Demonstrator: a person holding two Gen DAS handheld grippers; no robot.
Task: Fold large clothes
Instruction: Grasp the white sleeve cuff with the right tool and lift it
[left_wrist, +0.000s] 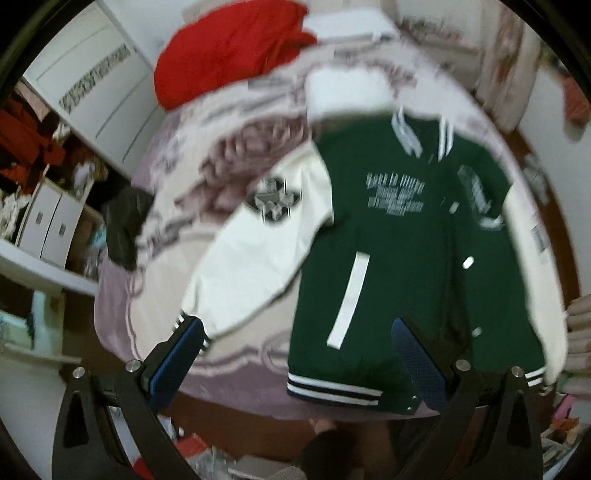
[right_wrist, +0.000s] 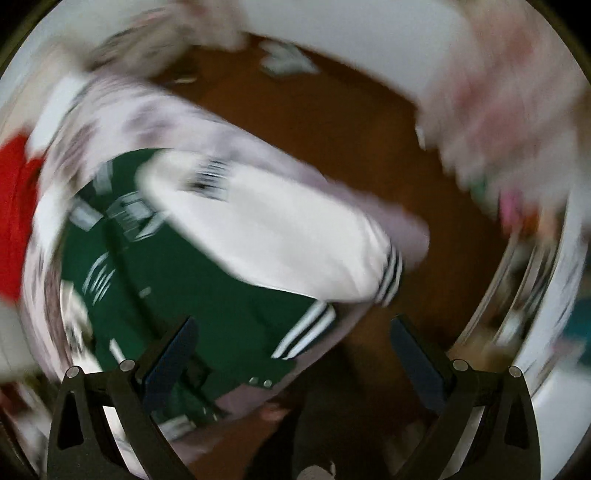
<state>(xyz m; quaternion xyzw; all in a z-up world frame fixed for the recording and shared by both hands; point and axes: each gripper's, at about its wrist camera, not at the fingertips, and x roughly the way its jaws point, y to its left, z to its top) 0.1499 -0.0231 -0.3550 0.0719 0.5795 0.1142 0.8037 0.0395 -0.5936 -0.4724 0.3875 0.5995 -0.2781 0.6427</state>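
Bed (left_wrist: 236, 354) with pink patterned cover; green jacket (left_wrist: 391, 258) lies flat on it, face up, white sleeves spread, striped hem nearest the camera. Chest lettering and sleeve patch too blurred to read. Red garment (left_wrist: 229, 55) heaped at far end of bed, dark cloth (left_wrist: 125, 225) at left edge. Left gripper (left_wrist: 295, 354) jaws apart, empty, above hem. Right gripper (right_wrist: 291, 354) jaws apart, empty, over jacket's corner.

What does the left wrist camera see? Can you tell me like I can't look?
A green jacket with white sleeves lies spread flat on a pale patterned bed. The left gripper hangs above its hem, jaws wide apart and holding nothing. A red garment is heaped at the bed's far end.
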